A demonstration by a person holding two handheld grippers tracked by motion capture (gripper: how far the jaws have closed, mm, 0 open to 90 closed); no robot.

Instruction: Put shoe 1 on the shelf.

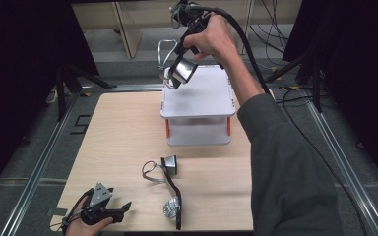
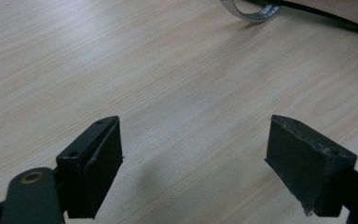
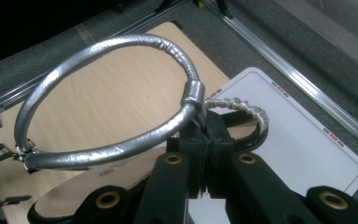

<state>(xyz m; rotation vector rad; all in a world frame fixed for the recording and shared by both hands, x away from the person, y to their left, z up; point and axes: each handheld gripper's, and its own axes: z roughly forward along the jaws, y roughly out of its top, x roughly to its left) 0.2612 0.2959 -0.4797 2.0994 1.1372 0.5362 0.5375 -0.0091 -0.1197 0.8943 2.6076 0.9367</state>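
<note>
A black sandal with silver straps [image 1: 181, 72] hangs heel down over the far left corner of a white lidded box [image 1: 204, 101]. My right gripper [image 1: 179, 48] is shut on its strap; in the right gripper view the jaws [image 3: 208, 128] pinch where the silver ankle loop [image 3: 107, 88] meets a braided strap. The matching sandal [image 1: 170, 184] lies flat on the wooden table [image 1: 123, 128], near the front. My left gripper [image 1: 122, 208] rests low at the front left, open and holding nothing [image 2: 193, 154]. A bit of that sandal's silver strap [image 2: 251, 11] shows beyond it.
The white box stands at the table's far middle, with orange clasps on its sides. Metal rails run along the floor on both sides of the table. Cables and stand legs lie behind the box. Bare wood stretches left of the box and the lying sandal.
</note>
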